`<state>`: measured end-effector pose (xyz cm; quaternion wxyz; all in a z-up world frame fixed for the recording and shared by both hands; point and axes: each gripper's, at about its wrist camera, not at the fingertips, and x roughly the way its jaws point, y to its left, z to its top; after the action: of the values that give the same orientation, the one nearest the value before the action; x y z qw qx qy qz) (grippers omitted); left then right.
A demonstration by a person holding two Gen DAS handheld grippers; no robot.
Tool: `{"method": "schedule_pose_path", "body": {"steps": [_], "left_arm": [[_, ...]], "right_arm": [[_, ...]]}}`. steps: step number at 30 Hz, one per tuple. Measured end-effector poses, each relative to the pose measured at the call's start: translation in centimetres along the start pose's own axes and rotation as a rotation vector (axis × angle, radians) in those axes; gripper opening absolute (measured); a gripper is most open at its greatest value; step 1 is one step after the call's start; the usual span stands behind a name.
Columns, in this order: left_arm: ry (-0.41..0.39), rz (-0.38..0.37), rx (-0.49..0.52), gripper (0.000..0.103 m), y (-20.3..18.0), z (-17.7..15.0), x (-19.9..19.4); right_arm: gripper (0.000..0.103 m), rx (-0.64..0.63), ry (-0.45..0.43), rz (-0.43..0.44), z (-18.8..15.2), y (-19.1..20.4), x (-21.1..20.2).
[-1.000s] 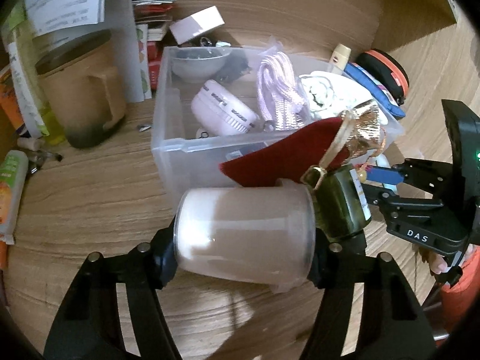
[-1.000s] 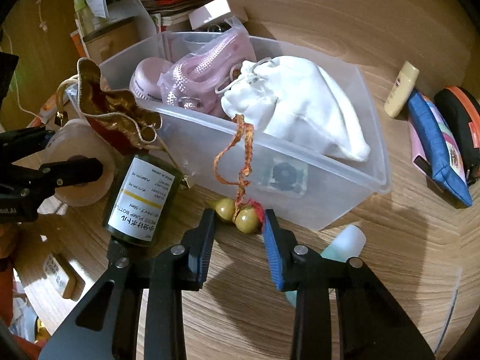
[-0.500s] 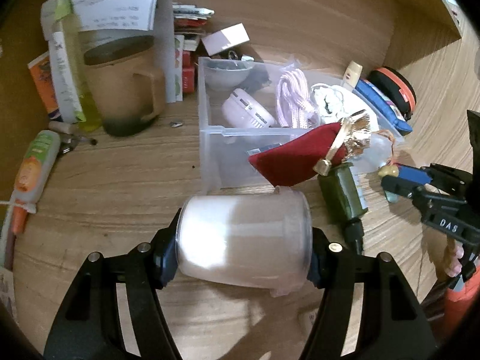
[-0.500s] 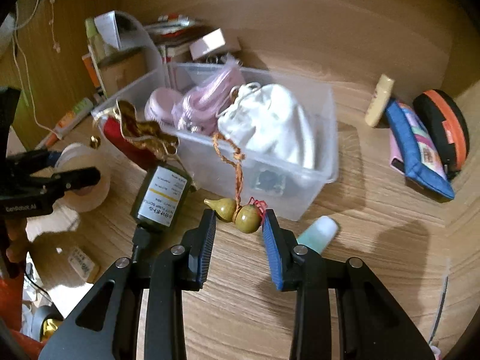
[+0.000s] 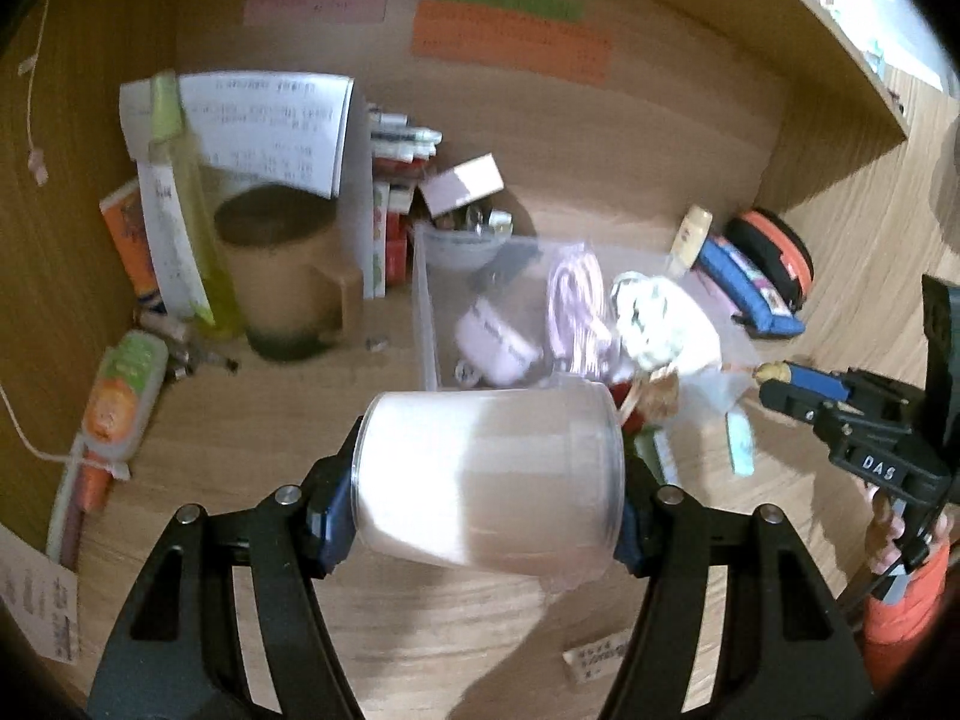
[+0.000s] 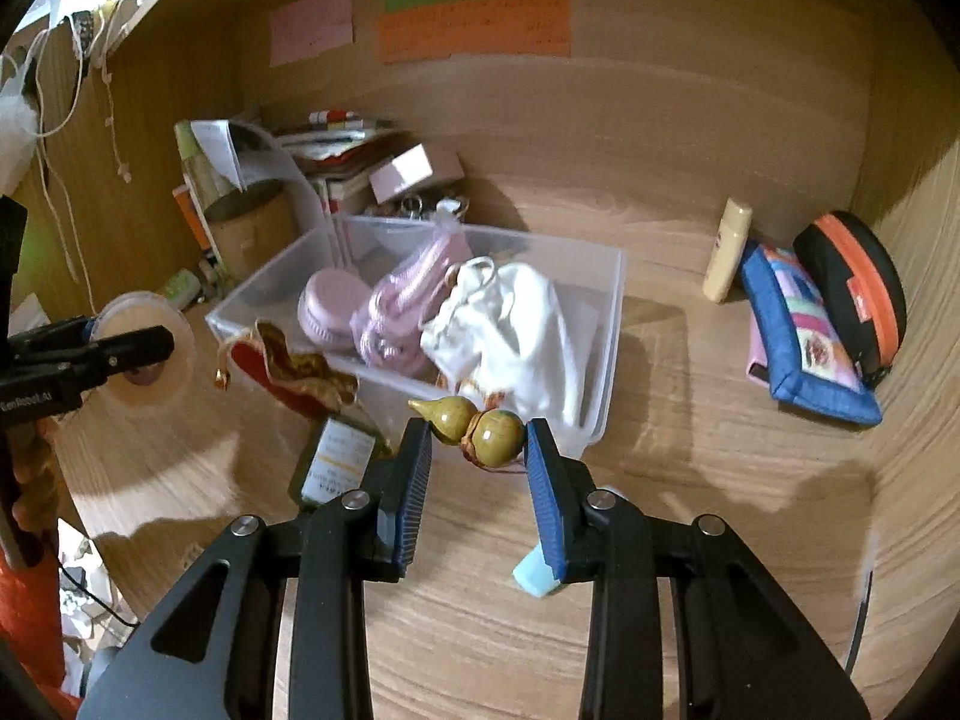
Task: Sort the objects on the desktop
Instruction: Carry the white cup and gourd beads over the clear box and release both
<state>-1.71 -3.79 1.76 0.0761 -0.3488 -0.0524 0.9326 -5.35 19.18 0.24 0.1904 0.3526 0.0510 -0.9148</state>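
Gourd charm: a small olive-green double gourd [image 6: 474, 427] lies sideways between the blue pads of the right gripper [image 6: 479, 450], pinched from both sides and lifted clear of the desk, just near of the bin's front wall.
Right gripper: closed onto the gourd charm; in the left wrist view it shows at the right edge [image 5: 780, 381], the tip of the gourd poking out.
Frosted jar: a translucent white cylinder [image 5: 489, 477] lies on its side across the left gripper [image 5: 489, 522], filling the gap between the pads, held above the desk.
Left gripper: clamped on the frosted jar; the right wrist view shows it at the left [image 6: 129, 354] with the jar's round end facing the camera.
Clear bin: a transparent plastic box [image 6: 612, 324] at mid-desk, holding a white drawstring pouch [image 6: 510, 330], a pink woven pouch [image 6: 408, 294] and a round pink case [image 6: 327, 312].
Red pouch: red with gold trim [image 6: 288, 375], draped over the bin's near left corner.
Green bottle: dark, labelled [image 6: 336, 462], lying on the desk just near of the red pouch.
Mint tube: pale blue-green [image 6: 534, 576], on the desk under the right pad.
Far left: a brown mug [image 5: 288, 282] and a stack of papers [image 5: 270, 120].
Far right: a cream tube [image 6: 727, 249], a blue zip pouch [image 6: 798, 336], and a black and orange case [image 6: 852, 294] side by side.
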Motion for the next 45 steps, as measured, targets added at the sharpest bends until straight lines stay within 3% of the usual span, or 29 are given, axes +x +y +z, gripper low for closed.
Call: {"method": "schedule_pose_path", "body": {"steps": [6,16,32,45], "left_arm": [[-0.036,-0.016,0.009,0.066,-0.3,2.6,0.0],[-0.017,-0.036,0.046,0.066,-2.0,4.8,3.0],[0.032,-0.071,0.084,0.066,-3.4,5.2,7.2],[0.119,-0.029,0.060,0.066,-2.6,5.1,10.4]], "right_arm": [[0.029,0.011,-0.022,-0.007,1.4,-0.7,0.5],[0.029,0.034,0.020,0.016,2.2,-1.3,3.4],[0.030,0.019,0.033,0.049,2.3,-1.8,5.9],[0.032,0.032,0.035,0.054,2.3,-1.9,6.0]]}}
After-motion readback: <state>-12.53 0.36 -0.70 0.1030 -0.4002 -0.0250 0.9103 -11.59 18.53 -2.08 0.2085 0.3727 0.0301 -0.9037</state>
